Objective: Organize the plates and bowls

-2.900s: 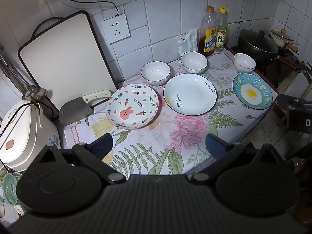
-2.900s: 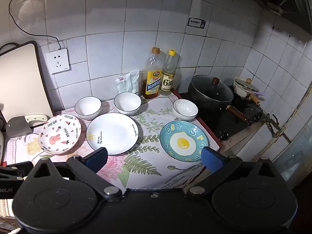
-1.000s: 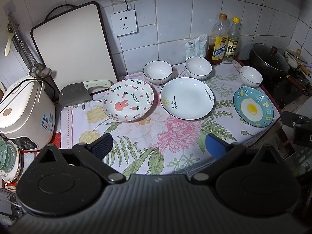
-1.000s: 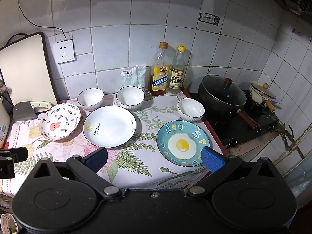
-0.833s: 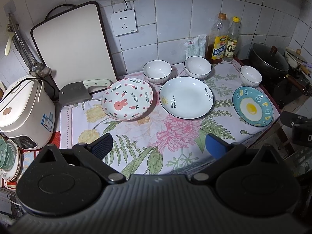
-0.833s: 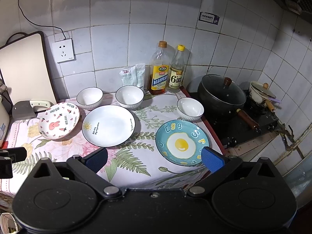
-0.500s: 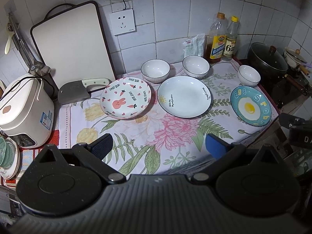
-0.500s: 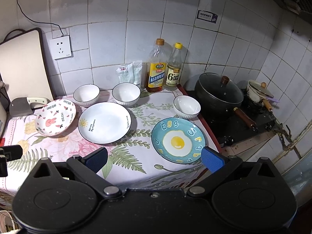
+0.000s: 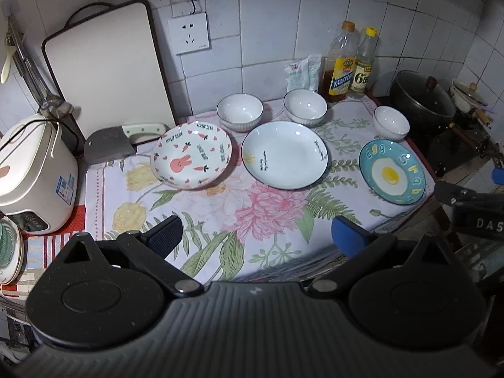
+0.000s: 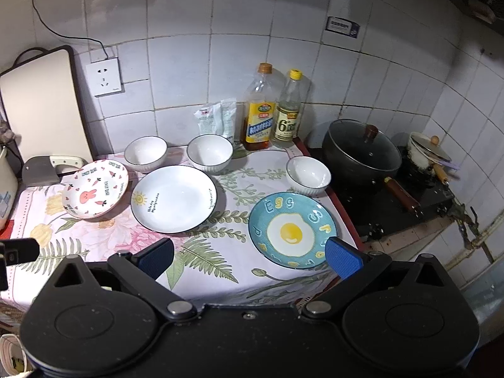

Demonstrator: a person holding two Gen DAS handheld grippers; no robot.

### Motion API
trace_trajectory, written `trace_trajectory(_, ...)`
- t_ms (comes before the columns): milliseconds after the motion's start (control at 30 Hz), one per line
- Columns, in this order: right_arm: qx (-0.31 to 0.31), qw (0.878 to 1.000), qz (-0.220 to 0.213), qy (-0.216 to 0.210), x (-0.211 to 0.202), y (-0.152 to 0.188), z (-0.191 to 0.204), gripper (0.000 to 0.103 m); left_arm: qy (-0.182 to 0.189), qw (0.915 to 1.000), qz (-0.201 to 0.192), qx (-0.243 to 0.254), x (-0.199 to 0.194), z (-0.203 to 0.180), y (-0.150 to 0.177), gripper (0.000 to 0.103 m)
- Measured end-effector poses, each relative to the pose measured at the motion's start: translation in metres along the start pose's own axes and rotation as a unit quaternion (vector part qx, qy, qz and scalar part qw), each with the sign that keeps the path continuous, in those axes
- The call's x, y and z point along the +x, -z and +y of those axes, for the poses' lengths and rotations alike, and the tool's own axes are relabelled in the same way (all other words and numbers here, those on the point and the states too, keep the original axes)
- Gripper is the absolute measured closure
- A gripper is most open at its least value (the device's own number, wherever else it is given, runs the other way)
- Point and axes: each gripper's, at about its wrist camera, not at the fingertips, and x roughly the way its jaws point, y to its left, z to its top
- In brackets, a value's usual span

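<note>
White tiled wall (image 10: 239,72), dim light, grout lines dark. Wall socket (image 10: 105,76) is the landmark: cable runs up from it, cutting board (image 9: 107,66) leans left of it, two bottles (image 10: 274,110) stand right of it. Floral cloth (image 9: 252,201) covers the counter below. Stove with lidded wok (image 10: 362,154) far right. Rice cooker (image 9: 31,173) far left.

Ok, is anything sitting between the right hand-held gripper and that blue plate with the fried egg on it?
Nothing visible. The right hand-held gripper hangs open just in front of the round blue fried-egg plate, with only bare floral tablecloth between them. The small white bowl sits behind the plate, out of the way.
</note>
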Motion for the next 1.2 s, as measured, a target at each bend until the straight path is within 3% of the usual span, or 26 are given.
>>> trace_trajectory(333, -0.008, 0.996, -0.011, -0.084, 0.030, -0.023, -0.011, 0.005, 0.006, 0.9990, -0.015, -0.041, 0.021, 0.002, -0.036, 0.004)
trace_trajectory(500, -0.008, 0.983, -0.069, -0.171, 0.067, -0.025, -0.021, 0.006, 0.000, 0.9971, -0.033, -0.068, 0.050, 0.004, -0.043, 0.011)
trace_trajectory(700, -0.007, 0.976, -0.035, -0.213, 0.146, -0.028, -0.012, 0.017, -0.009, 0.9949, -0.034, -0.094, 0.112, 0.005, -0.044, 0.014)
trace_trajectory(933, 0.009, 0.982, -0.038, -0.186, 0.219, -0.010, 0.013, 0.019, -0.005, 0.9979, -0.027, -0.059, 0.203, 0.008, -0.043, 0.014)
trace_trajectory(1067, 0.052, 0.984, -0.024, -0.170, 0.266, 0.003, 0.022, 0.028, 0.018, 0.9981, -0.032, -0.050, 0.250, 0.015, -0.036, 0.017)
trace_trajectory(1200, 0.078, 0.984, -0.016, -0.158, 0.297, 0.013, 0.033, 0.041, 0.013, 0.9993, -0.005, -0.035, 0.294, 0.013, -0.036, 0.030)
